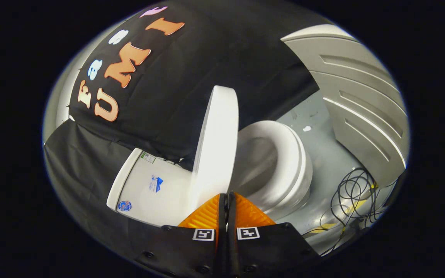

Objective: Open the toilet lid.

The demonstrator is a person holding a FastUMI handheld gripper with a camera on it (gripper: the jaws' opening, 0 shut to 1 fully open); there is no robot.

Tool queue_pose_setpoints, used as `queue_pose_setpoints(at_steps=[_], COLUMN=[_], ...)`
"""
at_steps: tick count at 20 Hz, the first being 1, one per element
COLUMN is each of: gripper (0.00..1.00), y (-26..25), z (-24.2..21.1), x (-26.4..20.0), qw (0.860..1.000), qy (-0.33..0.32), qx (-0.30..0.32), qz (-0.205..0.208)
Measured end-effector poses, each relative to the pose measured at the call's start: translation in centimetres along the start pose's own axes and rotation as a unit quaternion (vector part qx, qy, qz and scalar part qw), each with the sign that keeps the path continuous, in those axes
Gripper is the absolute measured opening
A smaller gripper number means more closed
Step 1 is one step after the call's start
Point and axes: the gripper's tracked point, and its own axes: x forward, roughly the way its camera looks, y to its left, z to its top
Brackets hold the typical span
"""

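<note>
The hand-held gripper (228,197), rolled sideways, has its fingers pressed together with nothing between them, their tips at the lower edge of the raised toilet lid (216,143), which stands on edge (long axis pointing away from the fingers) between tank (151,189) and seat (284,162) on the floor (330,154).

A pale grey floor (325,154) carries the white toilet (280,170), which stands on it against the black cloth wall. Beside the toilet, a loose tangle of black cables (355,197) lies on the floor over yellow-and-black striped tape (346,214). A few small white marks (306,128) dot the floor beyond the bowl.
</note>
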Motion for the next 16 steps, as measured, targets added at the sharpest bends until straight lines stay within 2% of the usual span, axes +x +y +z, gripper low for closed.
queue_pose_setpoints(at_steps=[5, 9, 16], gripper=[0.08, 0.08, 0.08], y=[4.1, 5.5, 9.5], z=[0.7, 0.8, 0.8], x=[-0.6, -0.9, -1.5], qw=[0.996, 0.988, 0.975], qy=[-0.021, -0.014, -0.035], qx=[-0.089, -0.141, -0.207], qz=[-0.013, -0.066, -0.075])
